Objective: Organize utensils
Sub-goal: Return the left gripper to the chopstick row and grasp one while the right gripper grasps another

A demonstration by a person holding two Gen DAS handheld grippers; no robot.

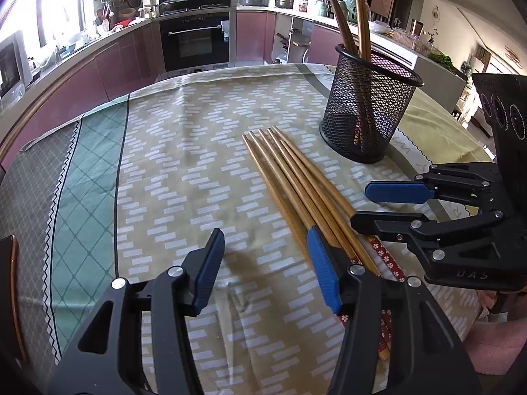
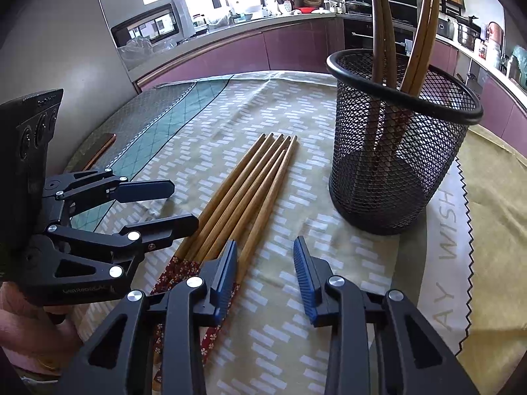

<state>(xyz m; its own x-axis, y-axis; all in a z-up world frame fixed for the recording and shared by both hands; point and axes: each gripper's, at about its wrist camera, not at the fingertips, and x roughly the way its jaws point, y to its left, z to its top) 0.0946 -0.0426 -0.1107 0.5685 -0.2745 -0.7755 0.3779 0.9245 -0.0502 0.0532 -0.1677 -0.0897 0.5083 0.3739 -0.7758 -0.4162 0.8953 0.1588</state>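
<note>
My left gripper (image 1: 265,270) jaws apart, empty; right gripper (image 2: 265,276) jaws apart, empty. Loose chopsticks (image 2: 243,194) on tablecloth (image 1: 184,151); mesh holder (image 2: 395,151) beside them holds more.

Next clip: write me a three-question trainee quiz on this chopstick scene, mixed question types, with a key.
1. True or false: the mesh holder already has chopsticks standing in it.
2. The loose chopsticks lie: A) on the tablecloth, B) in the holder, C) in a jaw grip.
3. Is the left gripper or the right gripper gripping anything?

Key: 1 true; 2 A; 3 neither, both open and empty.
</note>
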